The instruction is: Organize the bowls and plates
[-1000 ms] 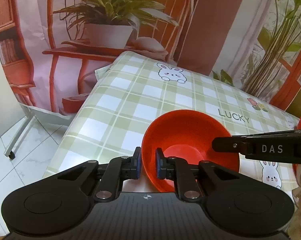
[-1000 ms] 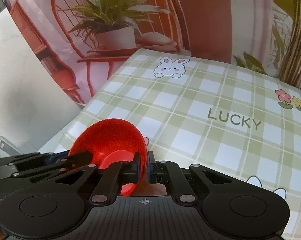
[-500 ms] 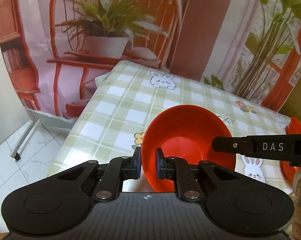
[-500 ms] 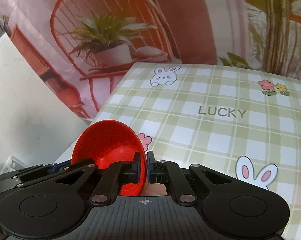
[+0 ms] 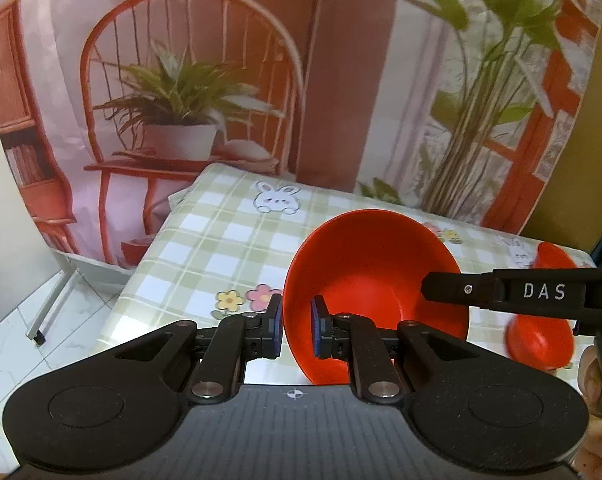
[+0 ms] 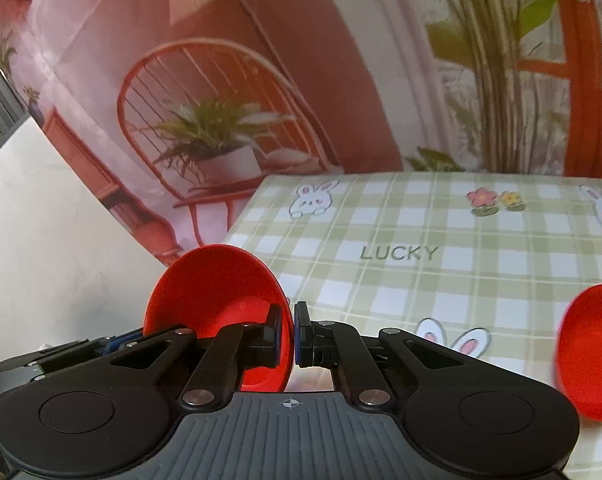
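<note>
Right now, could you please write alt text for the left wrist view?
The left gripper pinches the rim of a tilted red bowl above a green checked tablecloth. The right gripper grips its opposite rim; a second red bowl sits beyond.

The held bowl stands tilted between the two grippers. The left gripper has the bowl's left rim between its fingers, and the right gripper has the right rim, so each one is on an opposite side. Under and behind the bowl lies the tablecloth. A second bowl is to the right of the held one, apart from it, over the right part of the cloth. Behind the table hangs the backdrop.
</note>
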